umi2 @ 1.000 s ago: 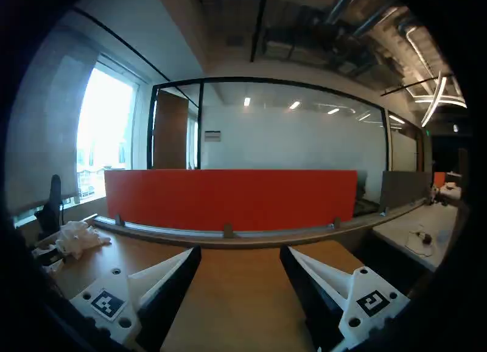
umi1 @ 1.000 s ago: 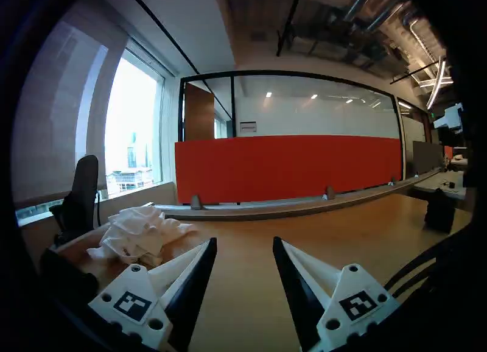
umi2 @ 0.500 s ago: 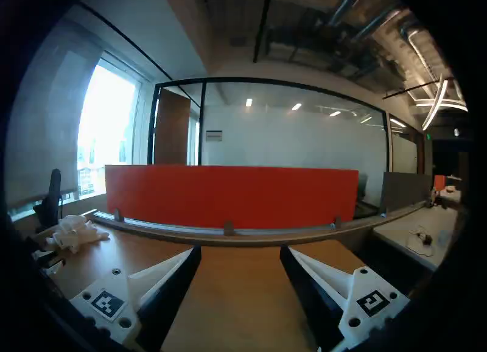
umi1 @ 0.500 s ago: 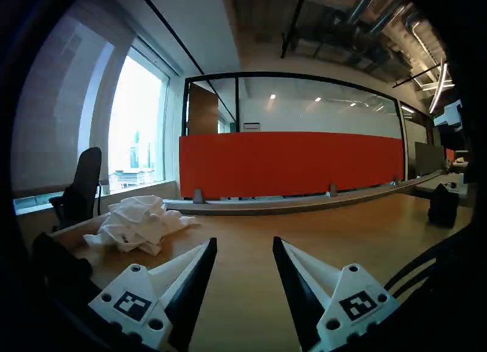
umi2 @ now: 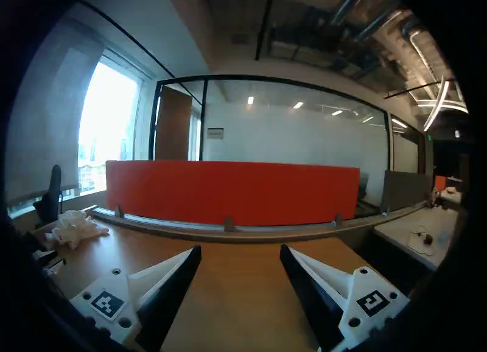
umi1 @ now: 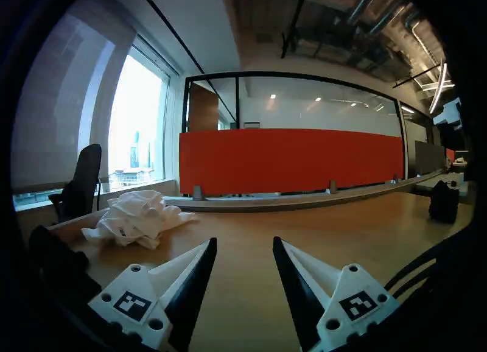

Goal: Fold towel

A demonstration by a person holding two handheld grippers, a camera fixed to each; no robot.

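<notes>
- Wooden desk top [umi1: 341,230] ran wide and bare under both grippers, with a long red partition [umi1: 292,160] standing along its far edge and a glass wall behind that.
- Bright window [umi1: 137,133] lay to the left in the left gripper view; a dark office chair [umi1: 82,187] stood beside it, past the desk's end.
- Towel [umi1: 137,218]: white, crumpled into a loose heap, lying on the desk near the left far corner, close to the partition's end and in front of the chair. Not folded. In the right gripper view it sat small and far off at the left edge [umi2: 74,225].
- Left gripper [umi1: 243,239]: fingers spread apart, wood showing in the gap, nothing held. It pointed across the desk toward the partition, with the towel ahead and off to its left, well apart from the fingertips.
- Right gripper [umi2: 240,248]: fingers likewise parted wide, nothing between them, aimed at the middle of the partition. Towel well apart from it, far to the left.
- Small black object [umi1: 443,201] sat on the desk at the far right of the left gripper view; could not tell what it was.
- Pale second desk [umi2: 420,230] lay at the right in the right gripper view.
</notes>
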